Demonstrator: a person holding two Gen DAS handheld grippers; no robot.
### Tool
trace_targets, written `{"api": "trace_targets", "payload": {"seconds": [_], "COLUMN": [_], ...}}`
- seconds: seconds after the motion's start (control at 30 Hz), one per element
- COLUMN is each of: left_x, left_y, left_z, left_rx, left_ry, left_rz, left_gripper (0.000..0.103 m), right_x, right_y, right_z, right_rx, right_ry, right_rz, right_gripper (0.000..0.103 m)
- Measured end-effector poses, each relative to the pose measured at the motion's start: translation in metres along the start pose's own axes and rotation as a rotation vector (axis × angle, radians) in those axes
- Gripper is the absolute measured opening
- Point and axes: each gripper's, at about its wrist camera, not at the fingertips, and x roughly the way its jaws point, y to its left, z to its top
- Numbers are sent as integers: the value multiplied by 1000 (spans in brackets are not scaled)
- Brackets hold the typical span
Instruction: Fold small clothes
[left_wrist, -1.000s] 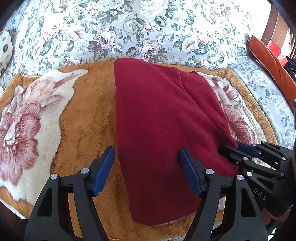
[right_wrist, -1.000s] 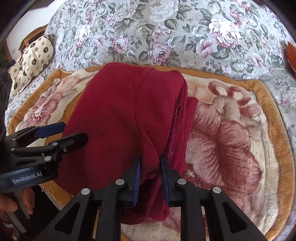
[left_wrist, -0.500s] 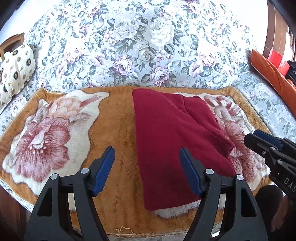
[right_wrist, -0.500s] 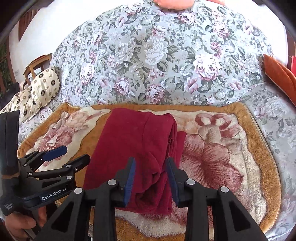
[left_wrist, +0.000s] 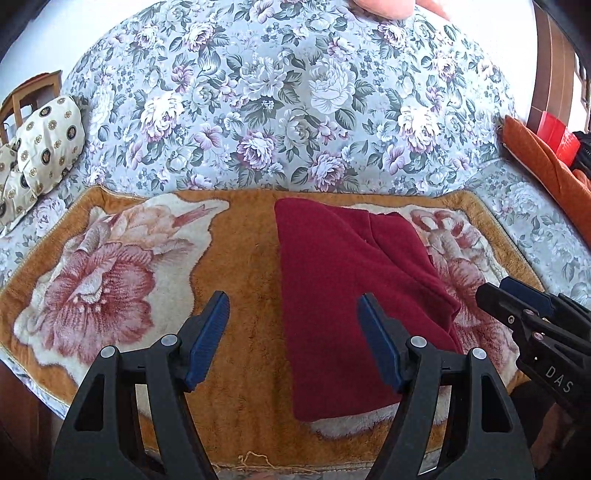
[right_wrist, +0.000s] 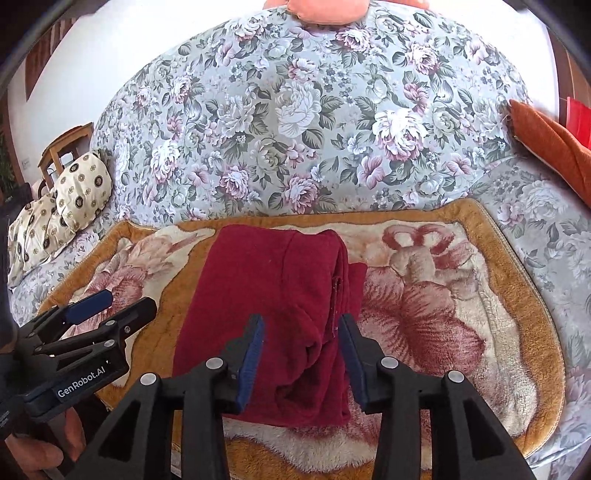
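My red garment (left_wrist: 343, 302) lies folded into a long strip on the plush blanket (left_wrist: 243, 295), its long axis running from the blanket's near edge toward the flowered sofa back (left_wrist: 295, 110). My left gripper (left_wrist: 293, 338) is spread wide and holds nothing, hanging over the blanket just left of the garment's straight left edge. My right gripper (right_wrist: 301, 354) is partly open and empty, hovering above the garment's near end where its layered right edge bunches. I judge the right gripper nearer for folding the near end toward the sofa back.
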Motion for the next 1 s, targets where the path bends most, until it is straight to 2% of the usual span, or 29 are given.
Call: {"api": "trace_targets", "payload": {"seconds": [1.0], "left_x": [3], "left_y": [-2], "left_z": [-1], "left_rx": [21], "left_ry": [14], "left_rz": [25], "left_gripper": [72], "right_x": [12], "right_y": [2], "right_z": [2], "right_rx": [3], "right_ry": [37], "right_rz": [23], "right_gripper": [43]}}
